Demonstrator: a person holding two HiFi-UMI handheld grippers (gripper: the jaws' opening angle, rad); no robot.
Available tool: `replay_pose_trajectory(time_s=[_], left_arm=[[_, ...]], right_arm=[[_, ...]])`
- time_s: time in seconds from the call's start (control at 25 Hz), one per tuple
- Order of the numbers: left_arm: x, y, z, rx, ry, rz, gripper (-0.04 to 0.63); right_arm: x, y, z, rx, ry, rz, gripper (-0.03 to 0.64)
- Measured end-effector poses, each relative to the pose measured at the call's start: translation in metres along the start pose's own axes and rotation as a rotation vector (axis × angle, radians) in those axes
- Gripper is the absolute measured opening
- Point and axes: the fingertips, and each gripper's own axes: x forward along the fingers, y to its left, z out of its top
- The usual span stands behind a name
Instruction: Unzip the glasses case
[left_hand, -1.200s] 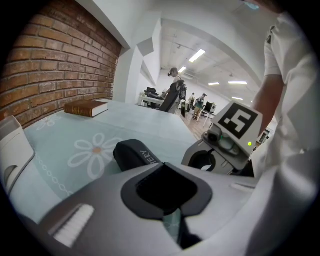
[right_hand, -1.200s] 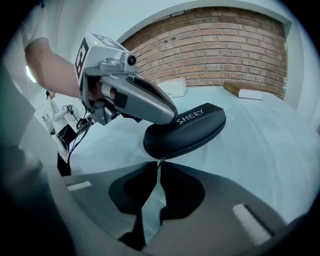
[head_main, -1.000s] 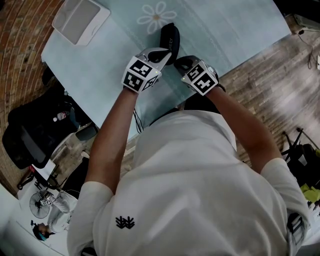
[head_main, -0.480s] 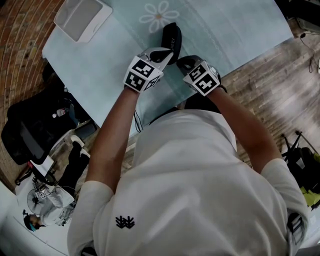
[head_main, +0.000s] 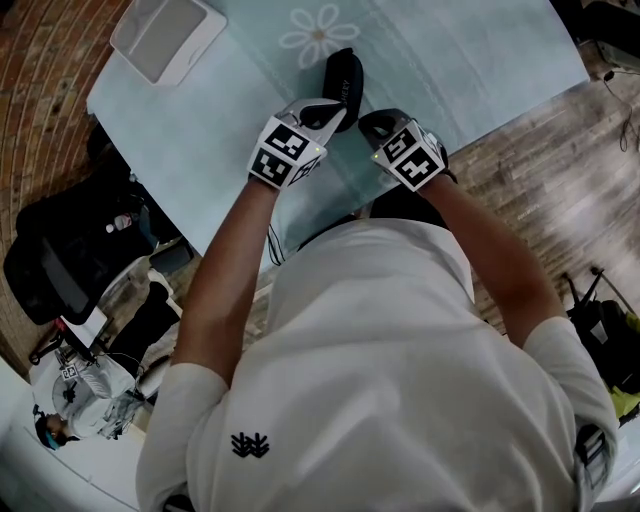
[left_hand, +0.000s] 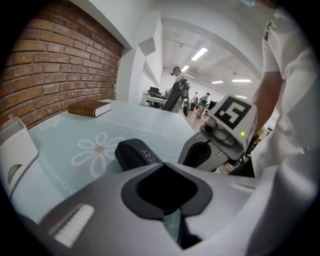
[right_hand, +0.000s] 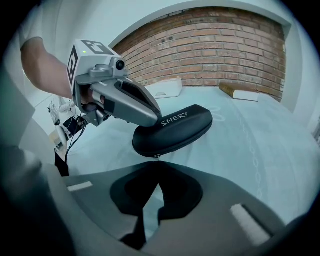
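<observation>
Though likely stiff-shelled and light, the glasses case (right_hand: 175, 130) may slide on the bench (right_hand: 250, 140). The left tongs (left_hand: 166, 172), clenched empty, brace its near end, and the right tongs (right_hand: 155, 164) pinch the zipper pull (right_hand: 156, 156).

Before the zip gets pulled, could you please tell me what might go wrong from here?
1. The right tool seems to pinch only the tip of the tiny zipper pull, so it could slip out when pulled.
2. The left tool merely rests on the glasses case without clamping it, so the case may slide on the tablecloth.
</observation>
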Motion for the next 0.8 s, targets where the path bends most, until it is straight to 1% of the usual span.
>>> replay_pose_trajectory(time_s=[0.44,0.8], left_arm=[[0.000,0.002,0.000,-0.020,0.011,0.010,0.054],[0.002,0.001,-0.001,-0.035,0.022,0.020,0.054]], right_arm=[[-0.002,-0.011,0.003,-0.036,0.005,0.015,0.000],[0.001,-0.021,-0.004,-0.061,0.020,0.041,0.000]])
